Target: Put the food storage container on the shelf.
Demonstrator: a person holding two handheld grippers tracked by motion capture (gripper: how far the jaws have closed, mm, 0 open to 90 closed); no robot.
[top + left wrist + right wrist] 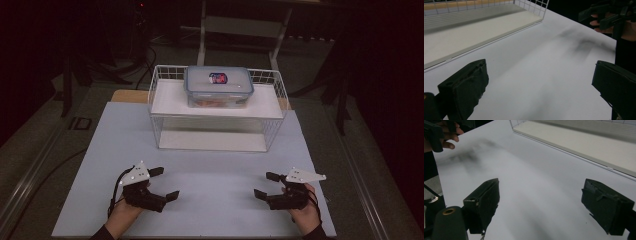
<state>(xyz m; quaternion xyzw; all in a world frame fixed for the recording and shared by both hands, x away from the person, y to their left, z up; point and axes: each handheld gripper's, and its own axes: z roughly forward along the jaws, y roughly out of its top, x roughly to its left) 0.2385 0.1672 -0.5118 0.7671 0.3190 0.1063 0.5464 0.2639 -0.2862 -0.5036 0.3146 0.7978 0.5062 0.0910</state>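
The room is dim, its edges falling to near black, and the pale white worktop (210, 165) catches most of the light from above. Soft smeared shadows lie across it in both gripper views. Up close the black fingers (464, 87) look blurred and grainy. The white wire basket (165, 125) looks soft and slightly hazy.

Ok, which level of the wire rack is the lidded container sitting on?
The upper shelf of the wire rack holds the container; the lower shelf is bare.
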